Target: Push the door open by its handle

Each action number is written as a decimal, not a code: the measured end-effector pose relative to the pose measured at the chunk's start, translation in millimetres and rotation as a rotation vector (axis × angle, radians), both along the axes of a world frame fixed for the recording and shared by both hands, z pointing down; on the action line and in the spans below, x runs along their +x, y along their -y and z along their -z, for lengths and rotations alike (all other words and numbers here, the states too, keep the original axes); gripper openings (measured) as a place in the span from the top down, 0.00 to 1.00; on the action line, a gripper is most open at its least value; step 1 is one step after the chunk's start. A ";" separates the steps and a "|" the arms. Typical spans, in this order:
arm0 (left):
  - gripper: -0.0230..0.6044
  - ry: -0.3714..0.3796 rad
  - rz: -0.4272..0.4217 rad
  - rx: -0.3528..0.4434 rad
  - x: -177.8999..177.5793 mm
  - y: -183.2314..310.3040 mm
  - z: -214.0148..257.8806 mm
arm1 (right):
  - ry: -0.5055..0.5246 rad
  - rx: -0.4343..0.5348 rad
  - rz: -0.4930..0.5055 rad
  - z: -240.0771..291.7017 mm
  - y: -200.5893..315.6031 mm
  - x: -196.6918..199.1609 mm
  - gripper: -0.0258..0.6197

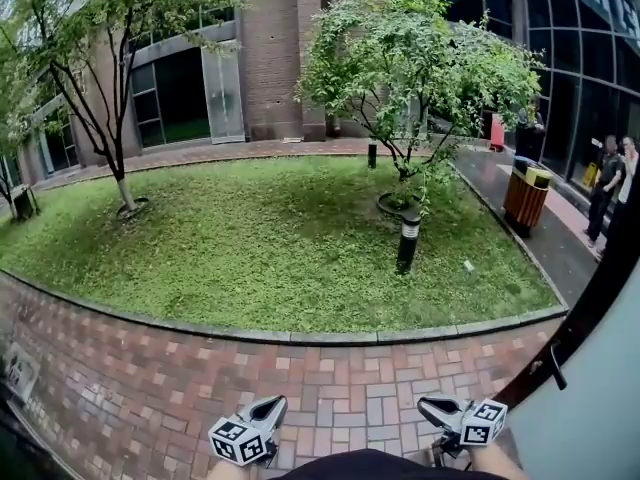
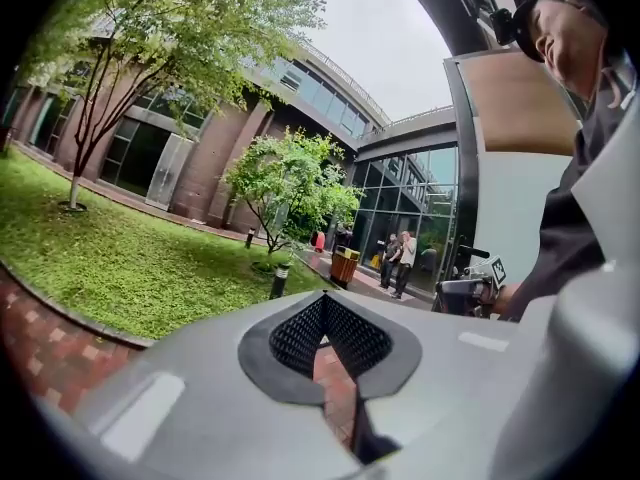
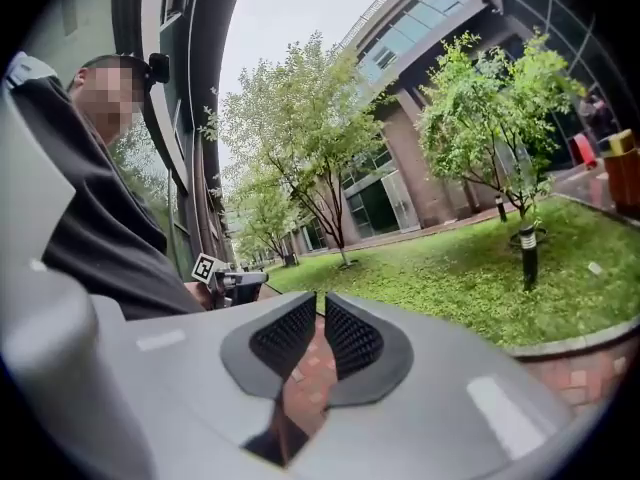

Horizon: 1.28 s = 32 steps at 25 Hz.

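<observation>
The door [image 1: 600, 398] stands at the far right. Its dark handle [image 1: 556, 370] sits up and right of the right tongs [image 1: 430, 405], not touching them. Those tongs show only a thin slit and hold nothing. The left tongs [image 1: 274, 405], pressed together and empty, hang farther left over the brick paving [image 1: 150, 388].

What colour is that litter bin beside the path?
The litter bin has an orange-brown body and a yellow-and-black top, clearest in the head view.

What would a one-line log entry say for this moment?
place: brick path outdoors | left gripper: jaws shut, empty | right gripper: jaws narrow gap, empty | door: at right, not touched
</observation>
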State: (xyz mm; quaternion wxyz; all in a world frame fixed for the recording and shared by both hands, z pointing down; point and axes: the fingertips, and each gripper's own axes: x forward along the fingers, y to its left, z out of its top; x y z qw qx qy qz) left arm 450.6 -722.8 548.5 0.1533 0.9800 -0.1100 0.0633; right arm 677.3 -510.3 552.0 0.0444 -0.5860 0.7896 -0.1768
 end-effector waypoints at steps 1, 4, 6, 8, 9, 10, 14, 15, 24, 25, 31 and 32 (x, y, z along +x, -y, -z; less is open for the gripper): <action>0.97 0.001 0.003 -0.008 -7.2 0.9 -2.3 | -0.005 -0.002 -0.010 1.2 -0.1 -3.6 0.91; 0.97 0.007 -0.003 -0.023 -24.4 2.6 -12.8 | -0.053 0.007 -0.025 8.4 1.6 -17.3 0.91; 0.97 0.024 -0.015 -0.014 -31.9 2.3 -17.4 | -0.083 0.020 -0.021 16.2 -1.0 -29.0 0.91; 0.97 0.039 -0.022 0.005 -32.6 -4.3 -14.0 | -0.112 0.033 -0.005 26.1 -11.8 -39.5 0.91; 0.97 0.038 -0.023 0.017 -31.1 -11.0 -8.9 | -0.126 0.039 0.002 29.6 -20.6 -42.1 0.91; 0.97 0.029 -0.020 0.030 -29.9 -20.1 -1.5 | -0.143 0.045 0.009 32.2 -30.9 -44.0 0.91; 0.97 -0.018 0.026 0.085 -36.1 -71.1 32.8 | -0.231 0.063 0.074 34.8 -70.9 -52.9 0.91; 0.97 -0.022 0.043 0.093 -37.9 -86.2 39.1 | -0.240 0.072 0.096 35.1 -79.9 -54.1 0.91; 0.97 0.065 0.258 0.050 -102.1 -237.0 33.6 | -0.182 0.070 0.322 10.2 -137.0 -76.9 0.91; 0.97 0.075 0.293 0.058 -118.1 -246.3 37.8 | -0.175 0.076 0.351 9.2 -136.5 -86.5 0.91; 0.97 0.049 0.391 0.071 -156.5 -296.6 68.4 | -0.159 0.084 0.413 24.2 -155.8 -110.7 0.92; 0.97 0.042 0.388 0.083 -159.6 -309.8 73.5 | -0.164 0.086 0.420 27.1 -161.3 -115.7 0.92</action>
